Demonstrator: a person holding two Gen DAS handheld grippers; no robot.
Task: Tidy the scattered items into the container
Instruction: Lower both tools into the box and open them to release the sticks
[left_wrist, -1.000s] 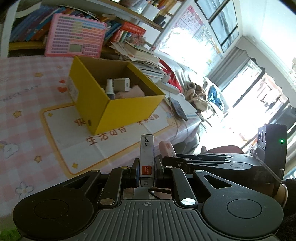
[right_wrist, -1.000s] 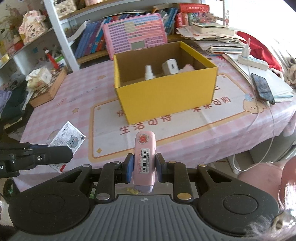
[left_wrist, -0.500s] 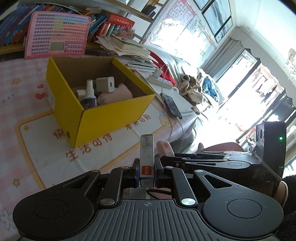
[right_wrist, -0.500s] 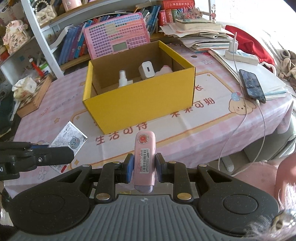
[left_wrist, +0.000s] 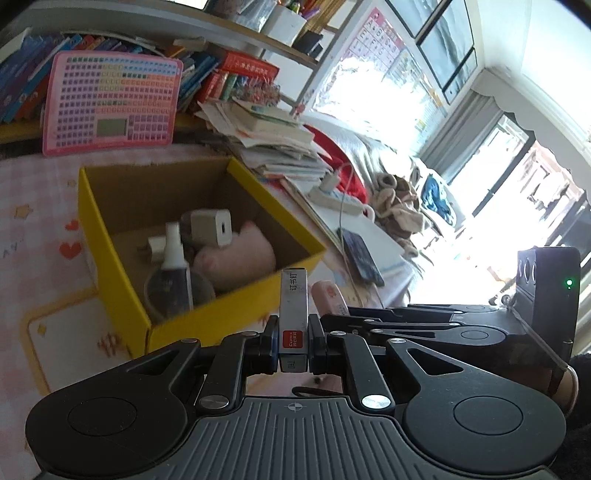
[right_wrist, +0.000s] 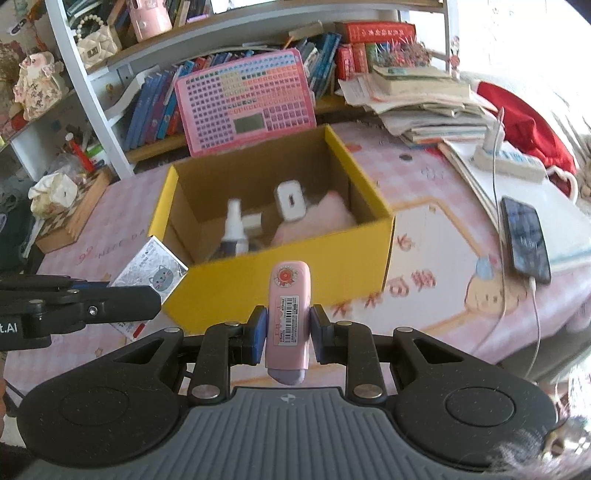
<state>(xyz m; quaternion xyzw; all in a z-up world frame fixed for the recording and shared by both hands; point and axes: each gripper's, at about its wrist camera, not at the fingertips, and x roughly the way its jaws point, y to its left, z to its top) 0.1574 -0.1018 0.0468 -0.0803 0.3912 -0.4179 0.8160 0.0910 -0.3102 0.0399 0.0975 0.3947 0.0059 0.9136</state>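
1. Staple box (left_wrist: 293, 317) sits pinched between the left gripper's (left_wrist: 293, 341) jaws, standing upright with its grey end poking past the fingertips.
2. Ahead of those jaws and slightly to their left lies the open yellow cardboard box (left_wrist: 207, 321), its near wall just beyond the staple box.
3. Inside it, a spray bottle (left_wrist: 173, 266), a white charger (left_wrist: 212, 226) and a pink soft item (left_wrist: 236, 260) rest together on the floor.
4. Right gripper (right_wrist: 287, 332) has its jaws clamped on a pink correction-tape case (right_wrist: 289, 317), upright between the blue pads.
5. Beyond these jaws the same yellow box (right_wrist: 280, 280) sits straight ahead, near wall close to the case's tip.
6. To the left of the right jaws, a cat-printed packet (right_wrist: 149, 266) lies on the pink tablecloth (right_wrist: 436, 192), touching the box's corner.
7. Far to their right, a phone (right_wrist: 526, 238) lies on the table.
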